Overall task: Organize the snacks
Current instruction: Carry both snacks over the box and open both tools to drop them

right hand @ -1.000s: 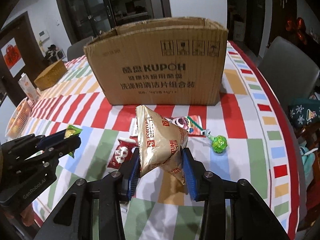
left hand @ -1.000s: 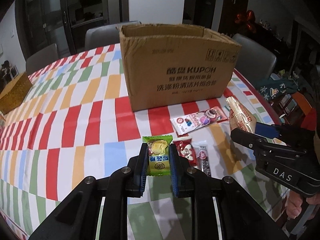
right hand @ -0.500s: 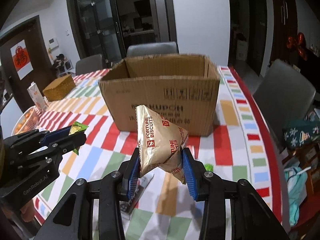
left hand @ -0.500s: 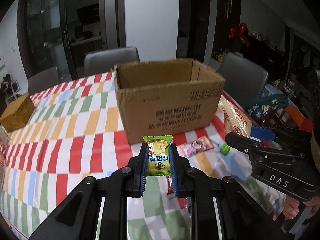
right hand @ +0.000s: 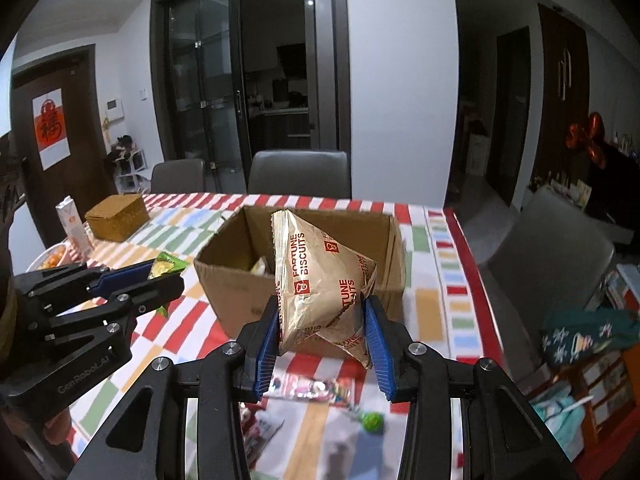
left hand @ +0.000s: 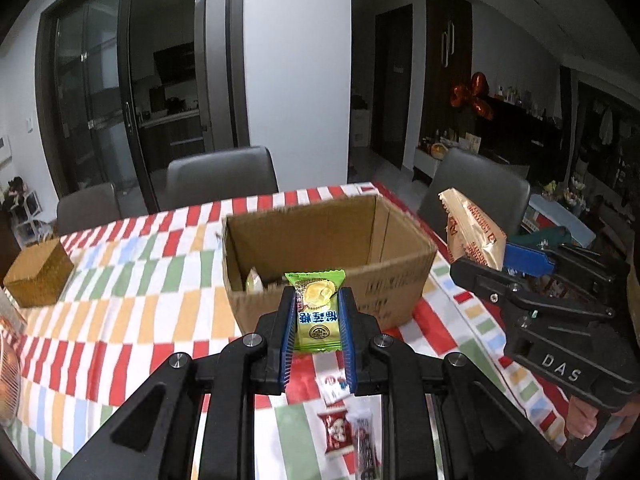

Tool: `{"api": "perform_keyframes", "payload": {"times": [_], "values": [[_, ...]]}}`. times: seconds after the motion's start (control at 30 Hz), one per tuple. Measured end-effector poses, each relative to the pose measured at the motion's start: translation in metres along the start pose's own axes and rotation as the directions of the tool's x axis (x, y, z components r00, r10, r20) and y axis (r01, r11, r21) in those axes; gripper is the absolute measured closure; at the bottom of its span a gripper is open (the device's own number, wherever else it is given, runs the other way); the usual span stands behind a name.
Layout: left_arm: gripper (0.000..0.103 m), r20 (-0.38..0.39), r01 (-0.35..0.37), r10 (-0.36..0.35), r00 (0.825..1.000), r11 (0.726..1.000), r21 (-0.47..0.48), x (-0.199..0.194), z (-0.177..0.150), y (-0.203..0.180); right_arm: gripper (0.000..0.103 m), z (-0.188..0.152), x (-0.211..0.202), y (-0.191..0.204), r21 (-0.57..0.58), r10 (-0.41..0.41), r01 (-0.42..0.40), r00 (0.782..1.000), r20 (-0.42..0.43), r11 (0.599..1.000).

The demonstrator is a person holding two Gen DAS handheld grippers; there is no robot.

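Having raised both snacks off the table since a second ago, we hold the green candy (left hand: pixel 316 312) clamped in the left gripper (left hand: pixel 315 332) and the biscuit bag (right hand: pixel 324 284) clamped in the right gripper (right hand: pixel 322 344), before the open box (left hand: pixel 400 272), ready for dropping.

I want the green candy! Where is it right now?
The green candy is pinched in the left gripper, held up in front of the cardboard box. In the right wrist view it shows at the left, beside that box.
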State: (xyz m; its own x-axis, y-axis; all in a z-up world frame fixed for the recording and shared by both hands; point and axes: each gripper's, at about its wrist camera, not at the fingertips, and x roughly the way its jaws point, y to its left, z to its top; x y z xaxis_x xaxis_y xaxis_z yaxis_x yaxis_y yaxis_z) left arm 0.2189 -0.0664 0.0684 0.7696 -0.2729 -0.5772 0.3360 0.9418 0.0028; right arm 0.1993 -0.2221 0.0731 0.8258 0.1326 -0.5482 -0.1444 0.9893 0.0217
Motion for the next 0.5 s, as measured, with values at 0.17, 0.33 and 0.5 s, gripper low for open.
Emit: {"api": "perform_keyframes", "payload": {"times": [0.17,0.33,0.5], "values": [[0.082,0.019,-0.001,0.001,1.000,1.000,0.005,0.005,0.022,0.004,0.061,0.016,0.007,-0.003,-0.001,0.012,-0.012,1.000,0.010,1.000],[0.082,0.027,-0.008,0.008,1.000,1.000,0.016,0.013,0.041,0.008,0.061,0.032,0.019,-0.005,-0.021,0.022,-0.022,1.000,0.013,1.000],[0.082,0.017,-0.019,0.018,1.000,1.000,0.024,0.029,0.056,0.016,0.061,0.045,0.035,-0.006,-0.043,0.006,-0.006,1.000,0.005,0.999]]}}
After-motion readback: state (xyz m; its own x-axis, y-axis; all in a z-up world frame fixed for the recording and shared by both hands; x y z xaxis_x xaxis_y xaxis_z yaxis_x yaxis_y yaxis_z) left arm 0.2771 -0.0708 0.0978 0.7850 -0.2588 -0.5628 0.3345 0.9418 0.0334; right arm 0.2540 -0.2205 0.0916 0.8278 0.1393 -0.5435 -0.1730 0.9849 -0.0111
